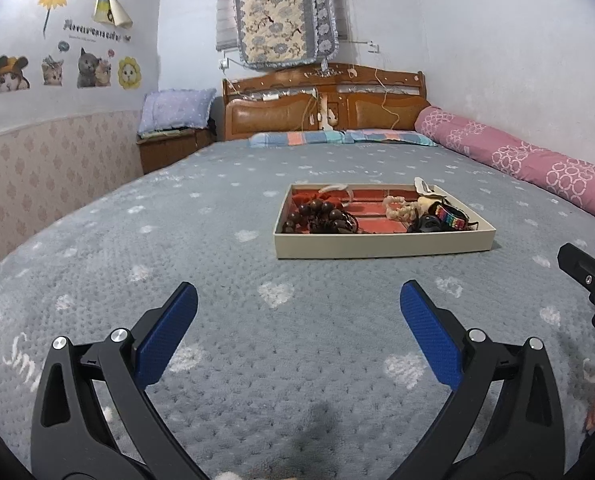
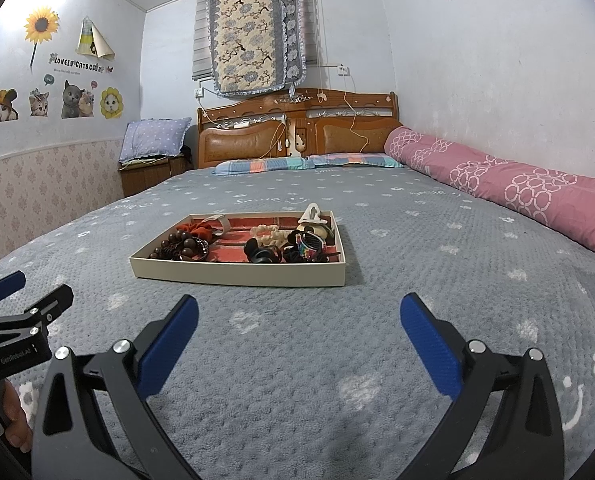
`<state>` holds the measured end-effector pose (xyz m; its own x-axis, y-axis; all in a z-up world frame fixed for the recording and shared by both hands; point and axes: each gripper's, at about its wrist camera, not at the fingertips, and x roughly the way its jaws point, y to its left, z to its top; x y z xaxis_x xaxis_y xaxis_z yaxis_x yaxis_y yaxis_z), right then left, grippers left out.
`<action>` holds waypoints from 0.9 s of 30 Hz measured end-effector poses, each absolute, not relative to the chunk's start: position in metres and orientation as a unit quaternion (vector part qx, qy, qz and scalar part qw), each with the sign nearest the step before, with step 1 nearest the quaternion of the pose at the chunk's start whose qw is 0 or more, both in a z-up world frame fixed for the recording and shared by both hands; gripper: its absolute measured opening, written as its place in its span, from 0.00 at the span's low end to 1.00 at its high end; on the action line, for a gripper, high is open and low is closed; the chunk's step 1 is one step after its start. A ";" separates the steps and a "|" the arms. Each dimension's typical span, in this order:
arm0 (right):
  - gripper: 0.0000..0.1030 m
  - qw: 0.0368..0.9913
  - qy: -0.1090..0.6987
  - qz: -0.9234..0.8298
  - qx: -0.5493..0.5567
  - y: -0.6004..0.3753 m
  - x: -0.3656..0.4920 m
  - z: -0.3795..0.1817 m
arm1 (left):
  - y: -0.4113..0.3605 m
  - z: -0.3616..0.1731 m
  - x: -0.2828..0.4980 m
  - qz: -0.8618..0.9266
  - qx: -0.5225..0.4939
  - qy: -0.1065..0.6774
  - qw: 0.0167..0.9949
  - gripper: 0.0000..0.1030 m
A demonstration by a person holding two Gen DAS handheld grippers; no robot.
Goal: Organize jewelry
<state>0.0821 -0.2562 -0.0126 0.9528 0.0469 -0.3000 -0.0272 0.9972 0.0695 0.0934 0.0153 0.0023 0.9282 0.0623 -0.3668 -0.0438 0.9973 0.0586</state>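
Left gripper (image 1: 298,312) and right gripper (image 2: 299,320) filled my lower frames, jaws spread wide, holding nothing, ready to reach; jewelry tray (image 2: 237,274) sat mid-frame on the bedspread (image 2: 417,280).

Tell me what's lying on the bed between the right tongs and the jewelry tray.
Nothing: only bare grey blanket between the open right tongs and the tray, clearest in the right wrist view.

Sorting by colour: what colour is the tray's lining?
Red-orange lining inside the cream tray; clearest in the right wrist view.
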 end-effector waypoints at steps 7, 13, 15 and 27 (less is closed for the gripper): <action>0.96 0.988 0.153 0.019 0.032 -0.256 0.082 -0.012 | 0.013 0.005 0.092 0.031 0.029 0.183 0.982 0.95; 0.96 0.988 0.153 0.019 0.032 -0.256 0.082 -0.012 | 0.012 0.004 0.091 0.033 0.034 0.185 0.982 0.95; 0.96 0.988 0.152 0.019 0.032 -0.256 0.082 -0.012 | 0.012 0.005 0.091 0.033 0.032 0.185 0.982 0.95; 0.96 0.988 0.153 0.019 0.032 -0.256 0.082 -0.012 | 0.012 0.007 0.086 0.024 0.031 0.174 0.984 0.95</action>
<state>0.0821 -0.2562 -0.0119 0.9527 0.0469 -0.3002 -0.0274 0.9973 0.0688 0.0861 0.0123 0.0075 0.9383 0.0583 -0.3408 -0.0370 0.9970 0.0687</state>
